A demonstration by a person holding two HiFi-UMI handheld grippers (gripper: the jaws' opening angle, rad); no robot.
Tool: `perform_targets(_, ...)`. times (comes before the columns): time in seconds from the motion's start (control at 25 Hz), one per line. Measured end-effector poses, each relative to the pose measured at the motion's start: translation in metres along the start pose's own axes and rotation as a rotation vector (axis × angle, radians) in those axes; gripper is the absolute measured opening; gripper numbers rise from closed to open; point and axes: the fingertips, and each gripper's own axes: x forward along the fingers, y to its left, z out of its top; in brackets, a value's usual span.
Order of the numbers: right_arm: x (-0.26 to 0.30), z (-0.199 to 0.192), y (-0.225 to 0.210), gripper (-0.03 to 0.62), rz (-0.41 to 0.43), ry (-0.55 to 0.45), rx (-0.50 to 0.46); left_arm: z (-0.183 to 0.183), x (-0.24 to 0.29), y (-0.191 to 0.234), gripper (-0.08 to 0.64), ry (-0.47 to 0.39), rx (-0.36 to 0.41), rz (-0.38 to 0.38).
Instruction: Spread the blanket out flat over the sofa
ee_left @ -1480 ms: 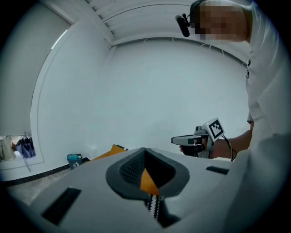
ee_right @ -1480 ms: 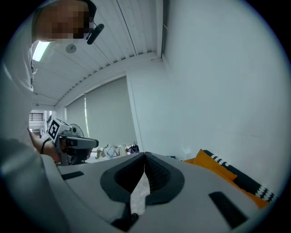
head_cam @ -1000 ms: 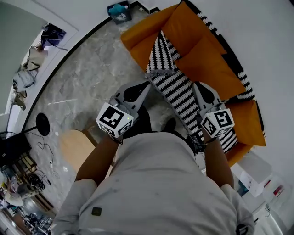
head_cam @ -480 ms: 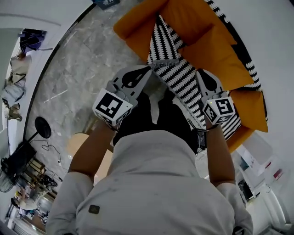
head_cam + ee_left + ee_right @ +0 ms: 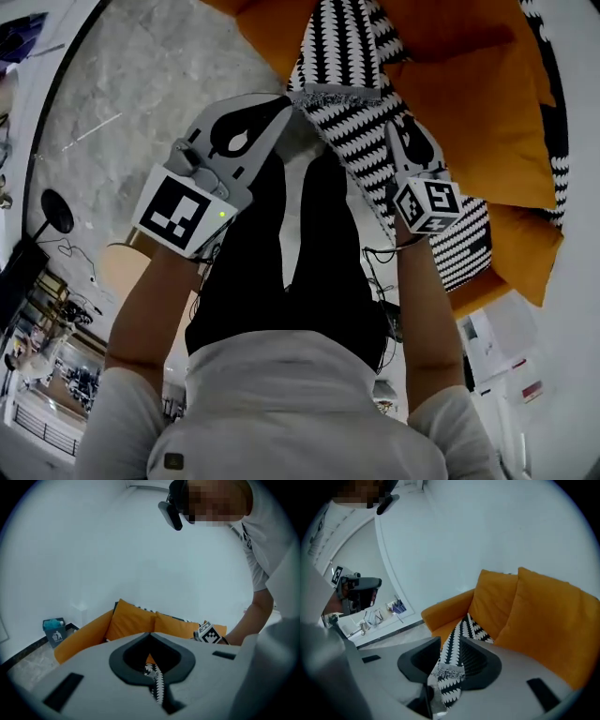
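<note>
A black-and-white zigzag blanket (image 5: 370, 141) lies bunched in a long strip down the orange sofa (image 5: 469, 84), from the seat towards me. My left gripper (image 5: 286, 105) is held at the strip's fringed near end. In the left gripper view its jaws (image 5: 151, 638) are shut, with a thin fold of blanket (image 5: 156, 688) pinched in the slot. My right gripper (image 5: 397, 133) rests over the strip's right side. Its jaws (image 5: 451, 641) are opening and stand apart, with the blanket (image 5: 451, 679) lying loose in the gap between them.
Grey marble floor (image 5: 141, 84) stretches left of the sofa. A round wooden stool (image 5: 117, 267) and a black disc-shaped base (image 5: 56, 211) stand at the left. A small bin (image 5: 55, 631) sits beside the sofa's far arm. My black-trousered legs (image 5: 281, 272) stand against the sofa front.
The head view has closed in on the sofa. Both grippers have moved forward and up the picture with the blanket's near end; the left one has risen and looks larger.
</note>
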Motion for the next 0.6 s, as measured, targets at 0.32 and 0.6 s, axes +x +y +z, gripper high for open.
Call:
perform_targets(0.32,0.102,-0.124,-0.075,0.129,-0.089,0.152,0.068,-0.106,0.056,0.031,0.009,0.094,-0.038,0.018)
perform_targets(0.6,0.159,-0.186,-0.117,0.129,-0.184,0.251,0.129,-0.155,0.085,0.055,0.009,0.129,-0.103,0.038)
